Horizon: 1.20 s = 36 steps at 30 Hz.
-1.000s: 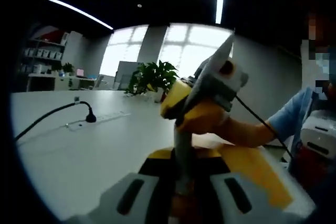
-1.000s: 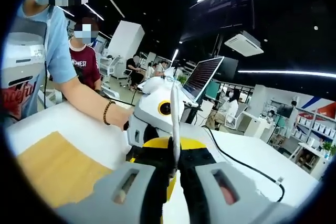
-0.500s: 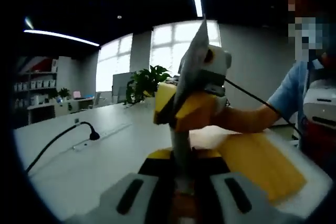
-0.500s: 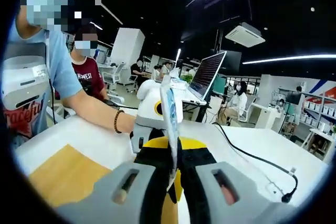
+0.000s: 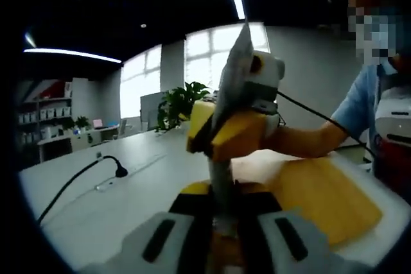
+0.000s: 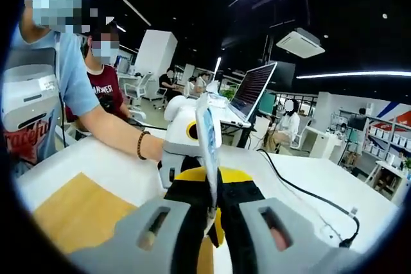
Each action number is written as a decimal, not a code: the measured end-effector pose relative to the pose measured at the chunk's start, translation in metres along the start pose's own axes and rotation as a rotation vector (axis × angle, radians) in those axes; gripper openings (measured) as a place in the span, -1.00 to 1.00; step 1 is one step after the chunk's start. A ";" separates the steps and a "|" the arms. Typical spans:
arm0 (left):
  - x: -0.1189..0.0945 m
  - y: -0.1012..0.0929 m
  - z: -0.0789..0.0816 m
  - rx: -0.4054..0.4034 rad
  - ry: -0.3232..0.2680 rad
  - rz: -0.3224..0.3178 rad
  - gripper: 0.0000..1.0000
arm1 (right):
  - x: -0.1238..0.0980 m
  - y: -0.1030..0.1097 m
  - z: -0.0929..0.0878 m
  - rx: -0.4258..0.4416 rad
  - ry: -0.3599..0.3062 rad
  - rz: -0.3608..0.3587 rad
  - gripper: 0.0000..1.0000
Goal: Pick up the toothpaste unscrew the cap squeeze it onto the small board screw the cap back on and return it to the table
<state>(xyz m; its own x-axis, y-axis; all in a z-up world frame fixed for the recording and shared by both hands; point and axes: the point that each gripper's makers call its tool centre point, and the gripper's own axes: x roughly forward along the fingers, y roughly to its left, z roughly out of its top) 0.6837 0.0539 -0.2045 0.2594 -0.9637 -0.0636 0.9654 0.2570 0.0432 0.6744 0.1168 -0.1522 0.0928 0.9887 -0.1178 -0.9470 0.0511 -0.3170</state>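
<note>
A: Report the left tongs, nearest item first.

B: In the left gripper view, the grey jaws with dark pads rise from the bottom edge and are clenched on the lower part of the flat grey-white toothpaste tube. The tube stands nearly upright between them, its crimped end pointing up.

A: And the right tongs?

B: In the same view the right tongs, with yellow-and-grey housing, come in from the right and meet the tube at mid-height. In the right gripper view, the right tongs are clamped on the thin edge of the tube, which rises between the jaws. Directly behind it sits the white-and-yellow body of the left tongs. The cap end is hidden by the jaws; whether the cap is on cannot be determined.

A: What is beneath and beyond?

B: The tube is held in the air above the white tabletop. A flat tan wooden small board lies on the tabletop, to the right in the left gripper view and at lower left in the right gripper view. A black cable crosses the tabletop farther off. A person's forearm with a beaded bracelet reaches in behind the tongs. Farthest back, a green potted plant stands before bright windows, and an open laptop sits at the far end.
</note>
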 end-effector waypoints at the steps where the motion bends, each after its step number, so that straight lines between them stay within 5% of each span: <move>1: 0.000 0.001 0.000 0.007 -0.001 0.002 -0.79 | 0.000 0.000 0.000 0.000 0.001 -0.002 -0.93; 19: 0.003 0.006 -0.002 0.034 0.035 0.046 -0.78 | -0.001 -0.001 -0.001 -0.003 0.010 -0.014 -0.92; 23: 0.002 0.011 0.007 0.033 0.041 0.075 -0.77 | -0.005 -0.011 0.007 -0.037 -0.030 -0.075 -0.93; 28: -0.007 0.011 0.032 0.049 -0.027 0.066 -0.66 | -0.021 -0.025 0.013 0.085 -0.075 -0.087 -0.93; 33: -0.028 0.010 0.041 0.041 -0.035 0.022 -0.55 | -0.045 -0.052 0.023 0.242 -0.184 -0.157 -0.93; 36: -0.042 0.025 0.051 0.118 -0.027 0.103 -0.54 | -0.064 -0.066 0.026 0.287 -0.222 -0.183 -0.93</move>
<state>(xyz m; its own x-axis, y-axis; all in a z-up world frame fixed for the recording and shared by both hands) 0.6952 0.0972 -0.1495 0.3543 -0.9348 -0.0262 0.9238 0.3455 0.1652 0.7229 0.0535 -0.0989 0.2289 0.9644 0.1327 -0.9713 0.2353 -0.0347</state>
